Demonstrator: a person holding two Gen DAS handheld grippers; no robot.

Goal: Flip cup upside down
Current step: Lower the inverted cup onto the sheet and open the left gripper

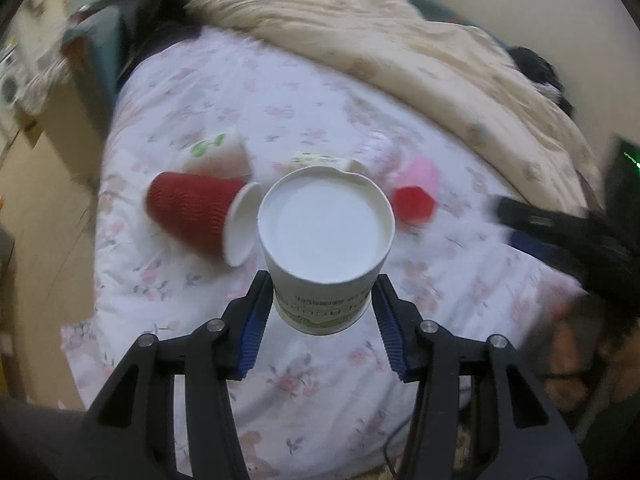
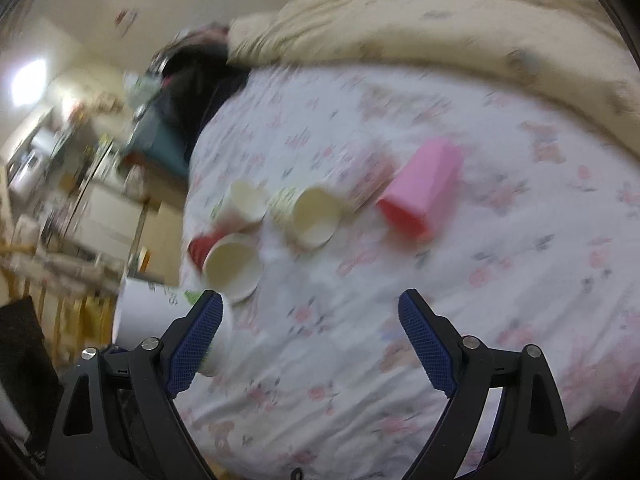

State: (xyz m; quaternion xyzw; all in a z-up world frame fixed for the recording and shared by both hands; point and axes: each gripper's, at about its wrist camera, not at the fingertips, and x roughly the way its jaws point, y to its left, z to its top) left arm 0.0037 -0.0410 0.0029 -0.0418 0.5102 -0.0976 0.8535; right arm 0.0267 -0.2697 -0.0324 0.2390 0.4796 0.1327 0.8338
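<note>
My left gripper is shut on a white paper cup with green print, held above the bed with its open mouth facing the camera. The same cup shows at the lower left of the right wrist view, behind my right gripper's left finger. My right gripper is open and empty above the floral sheet. On the sheet lie a red ribbed cup, a white cup with green print, a cream patterned cup and a pink cup, all on their sides.
The bed has a white floral sheet and a rumpled beige duvet at its far side. Dark clothing and a teal bag lie at the far left corner. My right gripper's arm shows at the right. Cluttered furniture stands left.
</note>
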